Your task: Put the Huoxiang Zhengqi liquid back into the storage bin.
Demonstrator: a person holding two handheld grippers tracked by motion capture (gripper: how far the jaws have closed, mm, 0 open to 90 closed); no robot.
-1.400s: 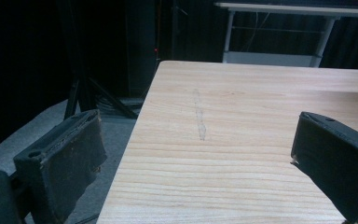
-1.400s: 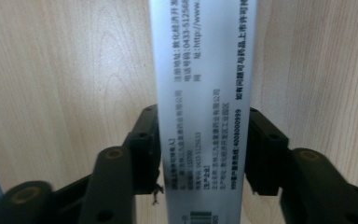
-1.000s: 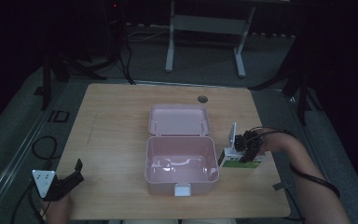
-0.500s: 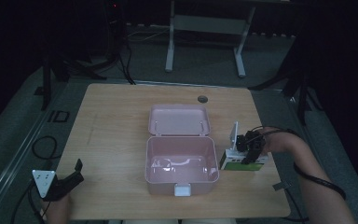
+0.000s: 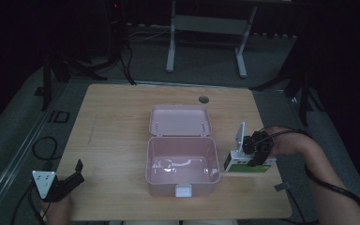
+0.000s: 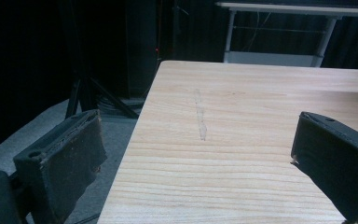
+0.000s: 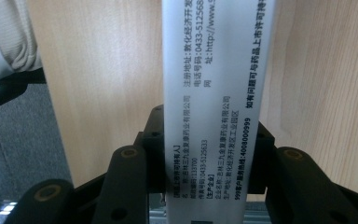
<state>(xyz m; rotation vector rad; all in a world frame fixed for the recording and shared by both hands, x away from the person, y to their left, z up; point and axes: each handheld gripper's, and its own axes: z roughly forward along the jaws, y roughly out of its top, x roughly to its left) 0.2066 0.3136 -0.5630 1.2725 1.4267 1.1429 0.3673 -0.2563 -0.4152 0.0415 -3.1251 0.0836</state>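
The white and green carton (image 5: 248,164) lies on the wooden table (image 5: 117,126), just to the right of the open pink box (image 5: 182,164), and is the thing being handled.

Starting at the far left of the high view, the left gripper (image 5: 72,176) rests at the near left corner of the table, held by a hand (image 5: 56,208) that comes up from the bottom edge. A grey three-cornered plate (image 5: 43,182) sits on top of it. Its jaws point up and to the right, toward the table's middle. In the left gripper view the two black pads (image 6: 70,161) stand wide apart with bare wood between them, gripping nothing.

In the middle stands the pink box, its lid (image 5: 180,120) thrown back flat on the table behind it and a small pale latch (image 5: 183,190) at its near wall. A dark round grommet (image 5: 203,99) is set into the table near the far edge.

At the right, the person's forearm (image 5: 323,183) comes in from the lower right corner, bent at the wrist, so the right gripper (image 5: 255,152) points left toward the box and down onto the carton. The right gripper view shows its jaws closed on a white face of the carton (image 7: 214,93), printed with small black text, one jaw pressed against each side. The carton is close beside the box wall; whether they touch cannot be told.
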